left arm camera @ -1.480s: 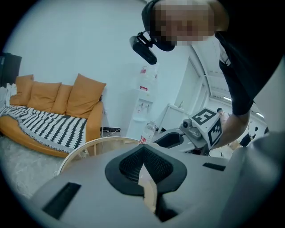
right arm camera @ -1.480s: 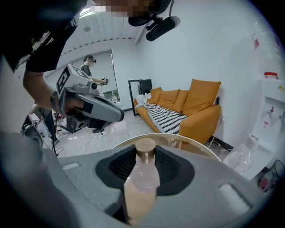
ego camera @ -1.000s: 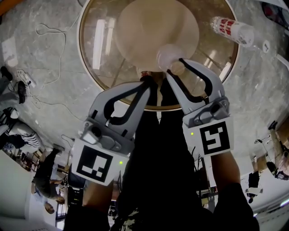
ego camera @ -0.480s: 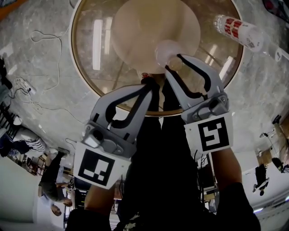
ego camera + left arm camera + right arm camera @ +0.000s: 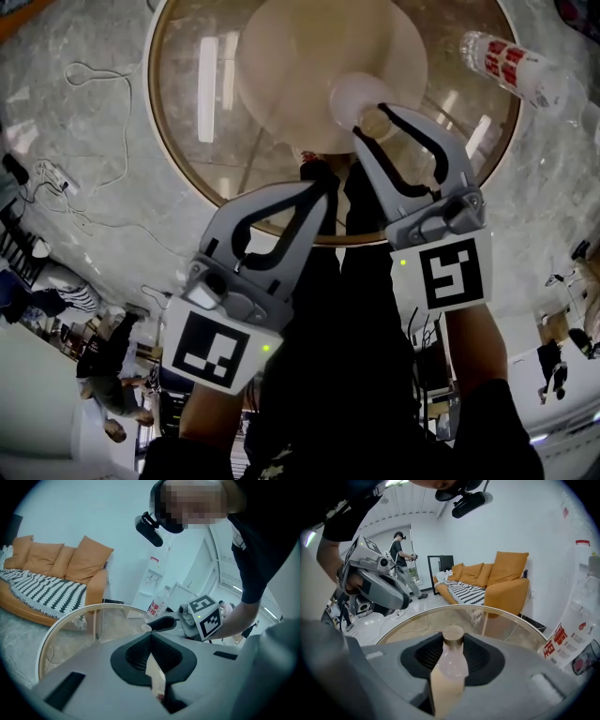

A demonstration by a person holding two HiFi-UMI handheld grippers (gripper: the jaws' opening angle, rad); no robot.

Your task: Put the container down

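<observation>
right gripper [image 5: 373, 122] clamped on small milky container [image 5: 451, 660], cap pointing away, held over round glass table [image 5: 192, 169] at its near edge. left gripper [image 5: 319, 183] pinched on thin pale strip [image 5: 156, 677], just beside the right.

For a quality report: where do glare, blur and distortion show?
Head view: ceiling-light glare streaks the glass table. Right gripper view: the held bottle is soft, near the lens; edges bend, corners are dark. Left gripper view: same bending and dark corners around the clamped beige strip.
</observation>
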